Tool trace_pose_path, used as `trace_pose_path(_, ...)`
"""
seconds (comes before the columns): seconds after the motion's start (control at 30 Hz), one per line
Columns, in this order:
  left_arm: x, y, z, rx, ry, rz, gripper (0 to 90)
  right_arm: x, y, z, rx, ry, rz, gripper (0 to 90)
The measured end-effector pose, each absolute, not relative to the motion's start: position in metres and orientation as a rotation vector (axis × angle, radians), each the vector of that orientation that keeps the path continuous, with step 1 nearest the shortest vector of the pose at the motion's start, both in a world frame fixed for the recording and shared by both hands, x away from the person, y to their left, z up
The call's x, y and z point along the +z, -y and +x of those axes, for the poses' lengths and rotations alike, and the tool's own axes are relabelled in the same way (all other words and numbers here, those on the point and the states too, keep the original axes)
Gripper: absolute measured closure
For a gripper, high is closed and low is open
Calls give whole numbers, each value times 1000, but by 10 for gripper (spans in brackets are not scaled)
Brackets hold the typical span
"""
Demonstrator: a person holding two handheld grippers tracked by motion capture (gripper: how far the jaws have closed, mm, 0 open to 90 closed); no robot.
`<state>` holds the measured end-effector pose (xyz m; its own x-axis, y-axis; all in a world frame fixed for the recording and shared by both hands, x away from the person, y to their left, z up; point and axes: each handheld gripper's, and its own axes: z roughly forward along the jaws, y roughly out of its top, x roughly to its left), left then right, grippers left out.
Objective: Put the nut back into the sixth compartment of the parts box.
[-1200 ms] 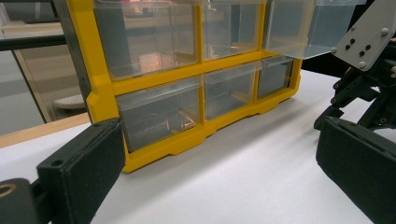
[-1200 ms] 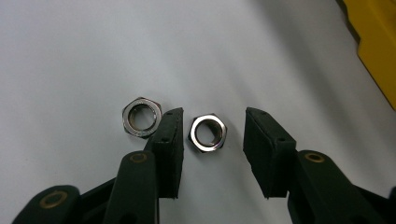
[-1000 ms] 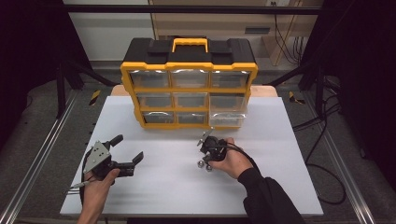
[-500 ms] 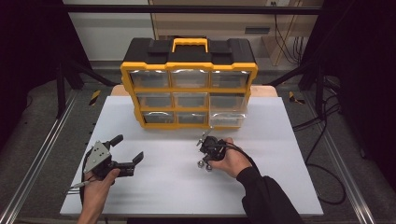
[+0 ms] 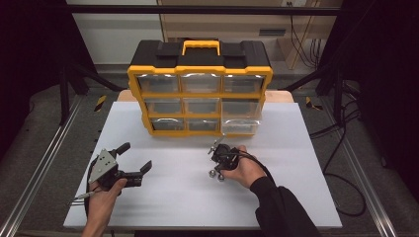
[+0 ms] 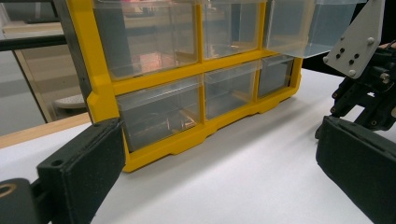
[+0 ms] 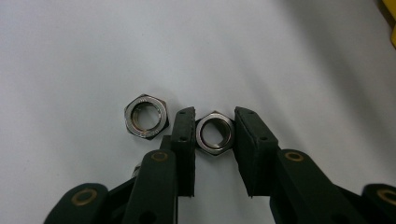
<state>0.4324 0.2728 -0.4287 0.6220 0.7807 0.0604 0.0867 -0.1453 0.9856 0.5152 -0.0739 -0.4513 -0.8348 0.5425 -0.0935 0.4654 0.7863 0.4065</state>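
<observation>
1. Nut, steel, six-sided, lies flat on the white table between the two black jaws of the right gripper, hole facing up. In the high view it sits at the near-centre of the table, just under that gripper.
2. Right gripper's jaws have just been closing on the nut. Both pads now sit right against its flat sides; whether they press or only touch, I cannot tell. Jaws point down at the table, the person's right hand wrapped round the body, a dark sleeve behind it.
3. Second nut, same make, lies flat just outside the left-hand jaw in the right gripper view, close to it but apart from the first nut.
4. Left gripper rests low over the near-left part of the table, held in the left hand. Jaws stand wide apart with nothing between them. A grey three-cornered plate sits on top.
5. Well apart: the two grippers, with bare table between.
6. Farther back, a yellow and black drawer cabinet stands upright at the far middle of the table, clear drawers in three rows, yellow handle on top.
7. One clear drawer at the lower right of the cabinet is pulled out toward the person. The left gripper view shows small parts in the bottom-left drawer; too blurred to name.
</observation>
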Motion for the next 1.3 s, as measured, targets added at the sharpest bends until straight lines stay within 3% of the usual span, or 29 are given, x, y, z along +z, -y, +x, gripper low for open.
trace_pose_path(0.57,-428,-274,432,708,-735,1621,12,-438,78,503,582,-2689,738,699)
trace_pose_path(1.3,-429,-273,432,709,-733,1629,12,-411,116,475,680,-2537,719,699)
